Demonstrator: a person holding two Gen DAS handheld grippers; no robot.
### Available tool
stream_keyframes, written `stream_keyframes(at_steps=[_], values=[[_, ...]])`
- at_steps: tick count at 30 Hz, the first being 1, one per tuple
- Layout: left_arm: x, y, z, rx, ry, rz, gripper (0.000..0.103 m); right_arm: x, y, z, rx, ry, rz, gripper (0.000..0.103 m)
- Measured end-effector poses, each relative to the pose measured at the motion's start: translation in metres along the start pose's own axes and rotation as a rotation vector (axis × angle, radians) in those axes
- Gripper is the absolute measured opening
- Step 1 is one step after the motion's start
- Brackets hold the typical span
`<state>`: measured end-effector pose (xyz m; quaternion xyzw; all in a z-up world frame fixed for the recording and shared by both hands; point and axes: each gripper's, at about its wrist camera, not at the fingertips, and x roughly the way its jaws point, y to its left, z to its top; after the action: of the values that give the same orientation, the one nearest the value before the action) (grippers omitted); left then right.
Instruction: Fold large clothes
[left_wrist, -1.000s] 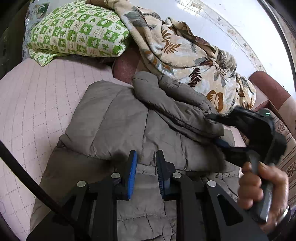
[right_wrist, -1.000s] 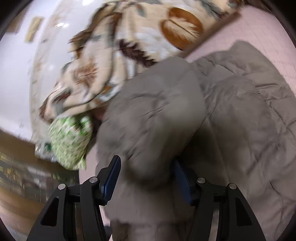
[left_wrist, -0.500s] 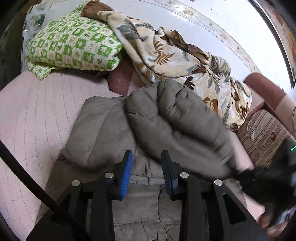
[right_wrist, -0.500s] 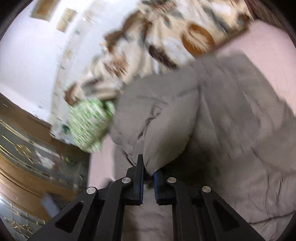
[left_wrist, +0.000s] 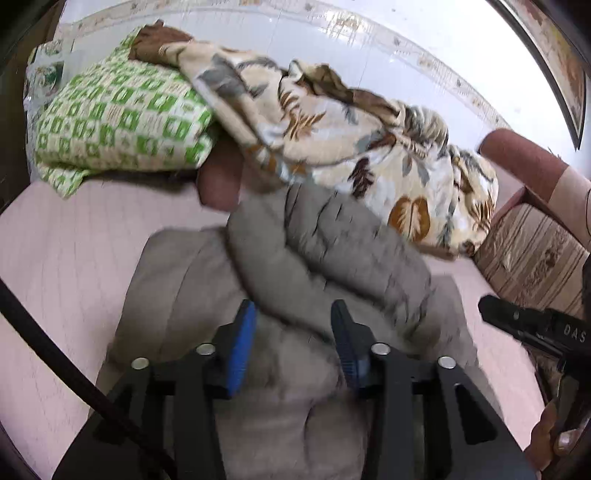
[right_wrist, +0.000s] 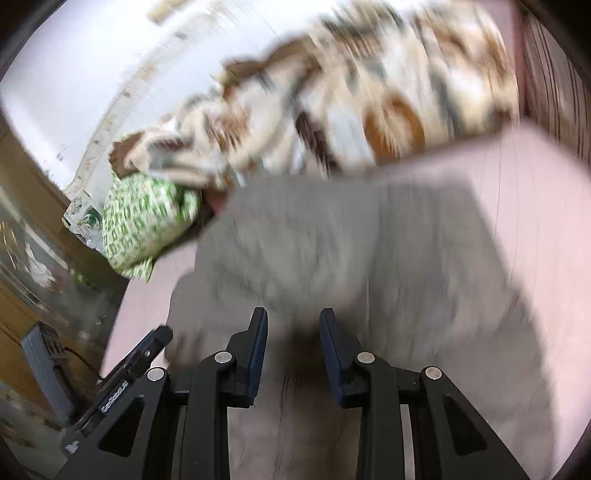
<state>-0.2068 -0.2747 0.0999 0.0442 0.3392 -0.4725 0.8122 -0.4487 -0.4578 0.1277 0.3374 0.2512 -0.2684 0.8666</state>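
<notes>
Since a second ago the grey padded jacket's sleeve has been carried from the right side across onto the jacket's middle, and both tongs have let go and lifted back. The grey padded jacket (left_wrist: 207, 295) lies on the pink quilted bed (left_wrist: 66, 258), roughly mid-bed, its top end near the head edge where a green patterned pillow (left_wrist: 118, 122) sits toward the left corner and a leaf-print blanket (left_wrist: 332, 122) is heaped along the wall toward the right.

The left tongs (left_wrist: 293, 343) hover low over the jacket's lower half, jaws spreading, with the blue pads clear of the cloth; the folded sleeve (left_wrist: 332, 266) bulges just beyond them. The right tongs (right_wrist: 293, 347) are also opening with nothing pinched; in the left wrist view they sit off near the bed's right edge (left_wrist: 532, 328), held by a hand (left_wrist: 554, 439). The right wrist view is smeared by motion, so whether any fabric brushes those pads seems doubtful but cannot be ruled out.

The risk, as I judge it: the puffy sleeve is springy and only laid, not pressed, so it may roll back toward the right edge. Its upper end also lies close against the blanket, and a careless next grab could snag that too
</notes>
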Motion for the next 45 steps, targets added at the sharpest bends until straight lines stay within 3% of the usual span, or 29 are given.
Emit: stream_keyframes(at_steps=[3, 4, 7, 10, 13, 17, 19, 23, 28, 34, 40, 45], values=[[0.023, -0.011, 0.017, -0.008, -0.001, 0.010, 0.042, 0.012, 0.013, 0.030, -0.037, -0.069, -0.023, 0.033], [0.036, -0.012, 0.019, -0.016, 0.019, 0.011, 0.042, 0.022, 0.018, 0.038, -0.068, -0.068, -0.040, 0.040], [0.079, -0.014, 0.012, -0.004, 0.118, 0.055, 0.042, 0.063, 0.031, 0.048, -0.194, -0.054, -0.137, 0.041], [0.114, -0.017, -0.005, 0.091, 0.187, 0.142, 0.042, 0.117, 0.023, 0.037, -0.249, 0.074, -0.198, 0.041], [0.128, -0.018, -0.017, 0.126, 0.206, 0.168, 0.042, 0.161, 0.005, 0.013, -0.260, 0.225, -0.235, 0.041], [0.131, -0.023, -0.018, 0.154, 0.205, 0.194, 0.043, 0.171, 0.001, 0.006, -0.288, 0.224, -0.246, 0.041], [0.117, -0.024, -0.014, 0.146, 0.178, 0.174, 0.043, 0.158, 0.005, 0.015, -0.266, 0.223, -0.225, 0.041], [0.078, -0.027, -0.016, 0.141, 0.139, 0.139, 0.043, 0.100, 0.017, 0.018, -0.253, 0.096, -0.180, 0.041], [0.033, -0.023, -0.035, 0.142, 0.159, 0.108, 0.043, 0.041, 0.019, -0.010, -0.224, 0.071, -0.102, 0.042], [-0.016, -0.017, -0.079, 0.145, 0.174, 0.109, 0.043, -0.013, 0.026, -0.073, -0.235, 0.076, -0.038, 0.047], [-0.054, -0.011, -0.118, 0.107, 0.197, 0.101, 0.043, -0.044, 0.018, -0.123, -0.269, 0.097, -0.058, 0.047], [-0.077, -0.010, -0.146, 0.124, 0.210, 0.124, 0.043, -0.060, 0.005, -0.153, -0.307, 0.119, -0.131, 0.047]])
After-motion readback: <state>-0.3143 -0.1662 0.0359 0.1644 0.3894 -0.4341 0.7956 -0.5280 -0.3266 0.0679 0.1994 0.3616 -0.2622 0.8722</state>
